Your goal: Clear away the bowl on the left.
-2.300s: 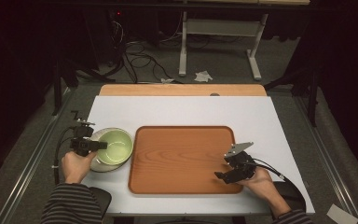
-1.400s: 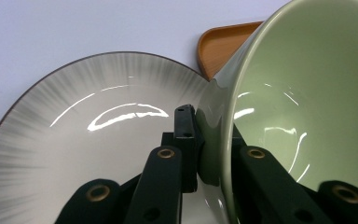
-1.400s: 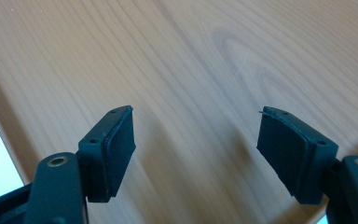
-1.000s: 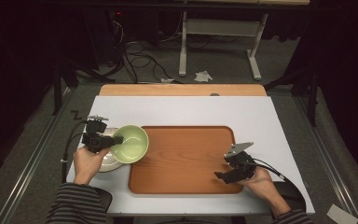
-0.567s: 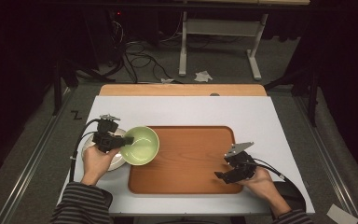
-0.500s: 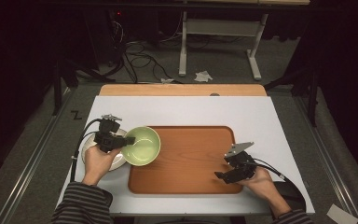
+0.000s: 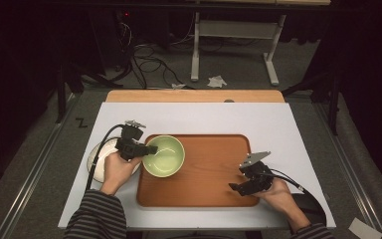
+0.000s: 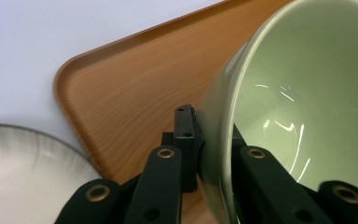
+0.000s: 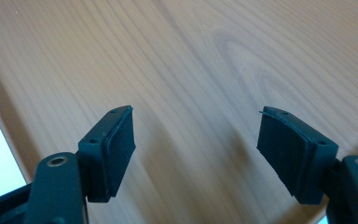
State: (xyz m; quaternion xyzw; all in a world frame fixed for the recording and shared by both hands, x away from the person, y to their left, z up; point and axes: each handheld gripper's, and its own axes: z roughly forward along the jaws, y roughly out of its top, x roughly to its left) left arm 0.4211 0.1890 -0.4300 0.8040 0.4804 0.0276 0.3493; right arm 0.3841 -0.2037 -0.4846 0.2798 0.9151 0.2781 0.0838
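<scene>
A pale green bowl (image 7: 164, 155) hangs over the left end of the wooden tray (image 7: 214, 169), tilted. My left gripper (image 7: 146, 150) is shut on the bowl's near rim; in the left gripper view the rim of the green bowl (image 8: 298, 107) is pinched between the left gripper (image 8: 214, 144) jaws, one inside and one outside. A white plate (image 7: 99, 157) lies on the table left of the tray, partly under my left hand. My right gripper (image 7: 236, 188) rests open over the tray's front right part; in the right gripper view the right gripper (image 9: 196, 140) has only bare tray (image 9: 205, 60) wood between its pads.
The white plate (image 8: 23, 172) with a dark rim sits beside the tray's corner (image 8: 70, 79). The white tabletop (image 7: 204, 117) stretches behind the tray. A dark round pad (image 7: 311, 209) lies at the table's front right. Cables trail on the floor beyond.
My left gripper has lifted the green bowl off the white plate and carried it right, over the tray's left end. The right gripper has stayed still.
</scene>
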